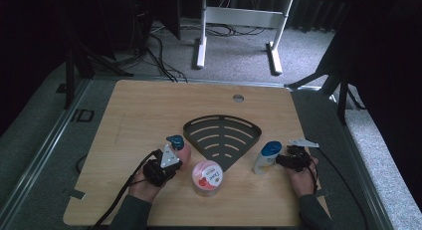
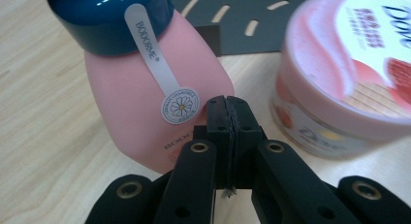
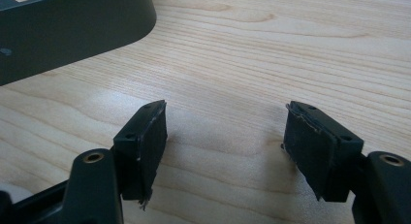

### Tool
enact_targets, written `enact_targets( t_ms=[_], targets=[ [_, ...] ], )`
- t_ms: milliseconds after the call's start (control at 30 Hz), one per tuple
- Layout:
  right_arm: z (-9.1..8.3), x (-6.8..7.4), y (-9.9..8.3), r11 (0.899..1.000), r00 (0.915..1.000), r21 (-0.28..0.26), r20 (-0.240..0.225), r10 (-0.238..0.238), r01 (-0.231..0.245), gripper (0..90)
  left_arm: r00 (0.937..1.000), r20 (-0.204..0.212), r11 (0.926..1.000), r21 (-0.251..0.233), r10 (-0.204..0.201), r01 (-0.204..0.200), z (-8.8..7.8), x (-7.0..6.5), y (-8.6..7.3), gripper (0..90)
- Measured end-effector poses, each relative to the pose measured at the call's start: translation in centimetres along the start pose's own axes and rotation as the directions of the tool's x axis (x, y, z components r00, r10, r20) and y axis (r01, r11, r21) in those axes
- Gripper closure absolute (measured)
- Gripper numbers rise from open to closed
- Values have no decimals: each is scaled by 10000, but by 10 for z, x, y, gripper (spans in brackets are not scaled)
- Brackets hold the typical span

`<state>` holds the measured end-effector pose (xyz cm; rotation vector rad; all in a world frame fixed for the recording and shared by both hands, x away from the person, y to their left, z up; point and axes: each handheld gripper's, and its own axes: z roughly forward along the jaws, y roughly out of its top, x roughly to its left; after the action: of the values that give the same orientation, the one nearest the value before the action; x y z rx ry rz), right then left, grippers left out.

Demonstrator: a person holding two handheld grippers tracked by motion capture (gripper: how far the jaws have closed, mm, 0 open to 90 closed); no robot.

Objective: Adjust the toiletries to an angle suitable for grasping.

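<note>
On the table, nothing had yet gone onto the black rack; the left gripper, jaws shut and empty, nosed the pink bottle; the right gripper stood open beside the white bottle, gripping nothing.

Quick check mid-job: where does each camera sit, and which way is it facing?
High view: above the person's side, looking forward and down at the table; forearms and both tools enter below.
Left gripper view: on the left tool, shut, facing the pink bottle and Dove jar.
Right gripper view: on the right tool, open over bare wood.
Shared: the black rack, in all three.
</note>
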<state>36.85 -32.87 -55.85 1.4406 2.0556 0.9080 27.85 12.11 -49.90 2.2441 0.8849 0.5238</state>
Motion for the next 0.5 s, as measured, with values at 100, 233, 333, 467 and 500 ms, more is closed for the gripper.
enact_targets(
  t_ms=[100,233,333,467,500],
  targets=[
    [0,0,0,10000,10000,1,-1,0,0,318,9999,-109,10000,49,-54,54,8,4,3,892],
    [0,0,0,10000,10000,2,-2,-6,6,318,9993,-330,9998,146,-145,150,18,12,7,889],
    [0,0,0,10000,10000,3,-4,-2,2,318,9986,-392,9992,200,-343,351,25,19,8,887],
    [0,0,0,10000,10000,3,-5,2,-2,318,9974,-484,9981,294,-530,544,32,27,7,886],
    [0,0,0,10000,10000,-1,-7,-3,3,317,9973,-464,9979,289,-574,588,33,28,8,886]
  ],
)
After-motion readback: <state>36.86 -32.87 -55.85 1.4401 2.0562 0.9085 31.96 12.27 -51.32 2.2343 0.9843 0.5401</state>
